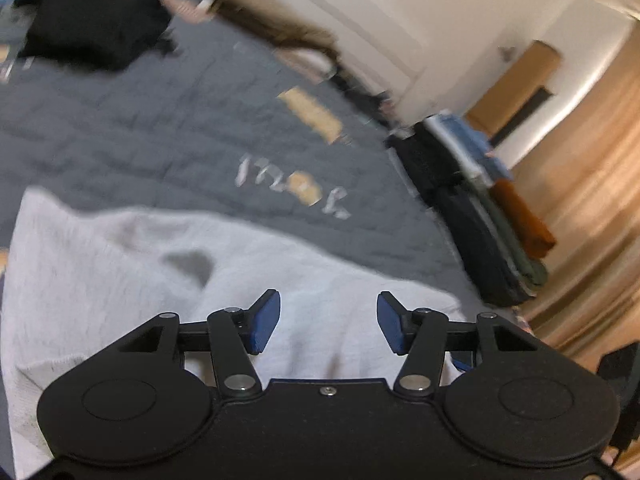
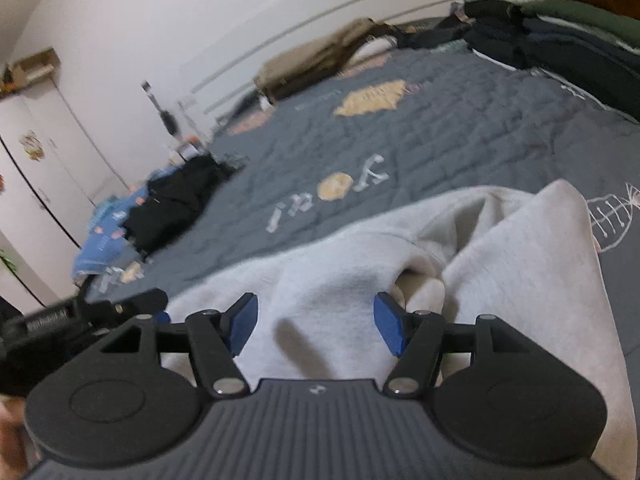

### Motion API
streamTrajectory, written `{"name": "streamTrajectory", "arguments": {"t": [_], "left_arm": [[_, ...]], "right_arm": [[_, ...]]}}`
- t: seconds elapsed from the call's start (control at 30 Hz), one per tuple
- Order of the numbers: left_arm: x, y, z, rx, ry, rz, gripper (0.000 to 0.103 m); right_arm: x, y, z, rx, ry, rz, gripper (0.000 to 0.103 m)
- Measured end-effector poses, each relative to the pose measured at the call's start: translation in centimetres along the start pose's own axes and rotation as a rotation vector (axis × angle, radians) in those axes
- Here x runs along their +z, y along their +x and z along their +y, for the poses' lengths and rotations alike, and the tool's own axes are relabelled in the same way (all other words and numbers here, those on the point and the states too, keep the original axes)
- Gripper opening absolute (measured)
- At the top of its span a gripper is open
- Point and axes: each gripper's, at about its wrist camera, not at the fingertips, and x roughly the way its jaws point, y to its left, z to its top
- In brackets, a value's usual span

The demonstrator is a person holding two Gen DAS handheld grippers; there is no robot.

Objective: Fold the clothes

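I judge the grey sweatshirt (image 2: 360, 280), lying rumpled on the bed (image 2: 480, 140), soft, thick and limp, best pinched at a hem edge, with left gripper (image 1: 329, 322) and right gripper (image 2: 316, 326) both spread wide, holding nothing

light grey sweatshirt (image 2: 360, 280), dark grey quilted bedspread (image 1: 160, 132) with tan patches, blue gripper pads (image 1: 266, 322)

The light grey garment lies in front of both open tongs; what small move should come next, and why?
Probably lower the right tongs onto the raised fold of the light grey garment and close. Both the right and left tongs stand open and hold nothing, and the garment lies rumpled on the grey quilt, so folding needs a grip first.
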Motion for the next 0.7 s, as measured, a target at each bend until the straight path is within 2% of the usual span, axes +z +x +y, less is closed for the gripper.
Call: {"name": "streamTrajectory", "arguments": {"t": [0.1,0.23,0.27,0.37,0.47,0.5,0.6,0.63,0.7], "left_arm": [[-0.7,1.3,1.5,0.032,0.017,0.052,0.053],[0.0,-0.5,1.6,-0.029,-0.016,0.016,0.053],[0.3,-1.2,1.5,-0.065,-0.037,0.001,0.053],[0.4,-3.3,1.4,-0.241,-0.122,0.001,0.053],[-0.6,-4.9,0.0,-0.406,-0.129,0.051,0.054],[-1.2,-5.3,-0.6,-0.438,-0.120,0.070,0.056],[-3.0,-5.6,-2.3,-0.466,-0.093,0.123,0.066],[-3.7,-5.2,-2.6,-0.463,-0.088,0.145,0.070],[-5.3,-3.7,-3.0,-0.422,-0.085,0.204,0.070]], "right_arm": [[-0.6,1.0,-0.1,-0.031,-0.075,0.041,0.063],[-1.4,1.4,0.0,-0.042,-0.146,0.057,0.063],[-1.4,1.3,0.0,-0.037,-0.143,0.060,0.063],[-0.7,0.9,-0.7,-0.011,-0.081,0.075,0.063],[-0.4,0.4,-1.0,0.006,-0.034,0.080,0.063],[-0.4,0.1,-1.0,0.007,-0.027,0.081,0.063],[-0.1,-0.7,-0.8,0.018,-0.004,0.078,0.064],[-0.1,-1.1,-0.7,0.027,0.005,0.072,0.064],[0.1,-2.0,-0.6,0.045,0.024,0.059,0.064]]}}
